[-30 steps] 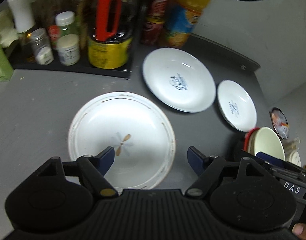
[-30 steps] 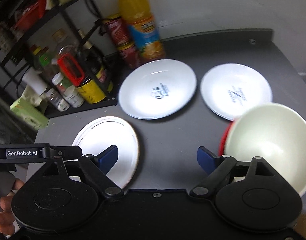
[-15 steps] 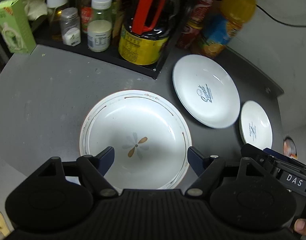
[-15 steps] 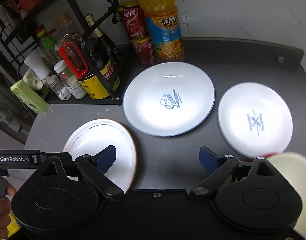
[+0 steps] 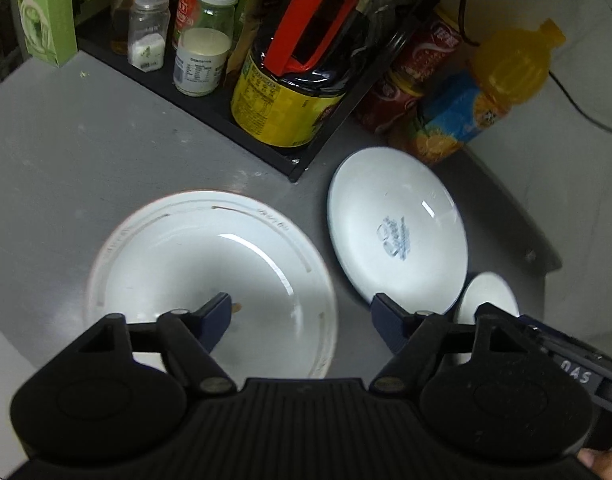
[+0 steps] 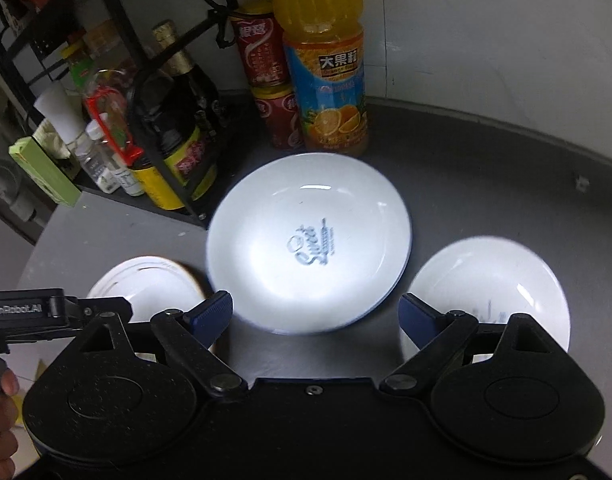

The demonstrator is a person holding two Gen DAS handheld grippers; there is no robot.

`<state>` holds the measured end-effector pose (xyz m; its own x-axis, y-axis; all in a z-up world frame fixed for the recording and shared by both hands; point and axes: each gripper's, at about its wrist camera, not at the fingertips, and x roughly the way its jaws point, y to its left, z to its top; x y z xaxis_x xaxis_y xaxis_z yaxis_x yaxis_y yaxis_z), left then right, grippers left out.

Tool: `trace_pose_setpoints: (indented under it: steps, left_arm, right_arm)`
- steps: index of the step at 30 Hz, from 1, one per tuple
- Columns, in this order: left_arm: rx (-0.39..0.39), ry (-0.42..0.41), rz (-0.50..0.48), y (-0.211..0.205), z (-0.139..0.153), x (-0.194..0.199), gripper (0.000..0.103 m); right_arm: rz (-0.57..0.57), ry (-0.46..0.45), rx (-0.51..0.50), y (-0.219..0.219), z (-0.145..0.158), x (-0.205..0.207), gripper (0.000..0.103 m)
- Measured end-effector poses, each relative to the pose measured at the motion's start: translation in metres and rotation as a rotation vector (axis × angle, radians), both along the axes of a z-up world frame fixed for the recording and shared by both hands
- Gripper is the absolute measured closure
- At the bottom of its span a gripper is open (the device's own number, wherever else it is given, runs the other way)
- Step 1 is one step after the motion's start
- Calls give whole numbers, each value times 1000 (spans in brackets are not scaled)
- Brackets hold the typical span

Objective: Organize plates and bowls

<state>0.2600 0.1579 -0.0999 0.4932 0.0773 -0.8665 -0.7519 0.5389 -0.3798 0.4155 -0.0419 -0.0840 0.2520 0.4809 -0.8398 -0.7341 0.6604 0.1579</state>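
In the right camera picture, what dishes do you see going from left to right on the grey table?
White plate with a brown rim line → big white plate with blue "Sweet" writing → smaller white plate with faint blue marks.

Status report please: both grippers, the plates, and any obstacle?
Left gripper open above gold-rimmed plate. Right gripper open, empty, facing blue-script plate. Small plate to its right. Plates unstacked; condiment rack close behind.
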Motion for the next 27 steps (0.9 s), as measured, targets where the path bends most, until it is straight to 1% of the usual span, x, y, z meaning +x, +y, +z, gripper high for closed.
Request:
trace_pose_setpoints:
  steps: [1, 3, 6, 7, 9, 10, 15, 17, 20, 21, 23, 26, 27]
  left_arm:
    - [-10, -13, 11, 0, -3, 3, 31]
    - [-23, -30, 29, 0, -7, 9, 37]
    - [-46, -51, 55, 3, -15, 16, 51]
    - [-64, -61, 63, 5, -18, 18, 58]
    - [-88, -80, 77, 9, -22, 22, 67]
    - [-95, -87, 86, 11, -24, 24, 69]
    - [-121, -109, 106, 21, -32, 40, 76]
    - [-125, -116, 111, 26, -36, 45, 77]
    - [-140, -125, 117, 33, -45, 53, 77]
    - [-148, -127, 115, 35, -48, 56, 77]
    - [-154, -141, 103, 38, -55, 62, 77]
    - [-166, -147, 94, 41, -63, 69, 81]
    - [-171, -144, 96, 42, -66, 71, 83]
  right_arm:
    - [2, 1, -7, 2, -2, 5, 19]
    - [9, 12, -10, 4, -8, 16, 22]
    - [0, 37, -13, 9, -18, 34, 27]
    - [-2, 50, -16, 10, -22, 40, 31]
    - [-7, 64, -26, 12, -28, 49, 35]
    - [-10, 66, -30, 13, -31, 54, 37]
    - [-30, 80, -32, 15, -43, 77, 43]
    - [-51, 96, -28, 16, -48, 90, 45]
    - [-82, 140, 11, 16, -53, 105, 49]
    - [-93, 149, 8, 17, -55, 109, 52]
    - [-97, 156, 10, 19, -58, 114, 54]
    - [-106, 152, -6, 23, -64, 122, 55]
    - [-110, 156, -11, 24, -67, 124, 57]
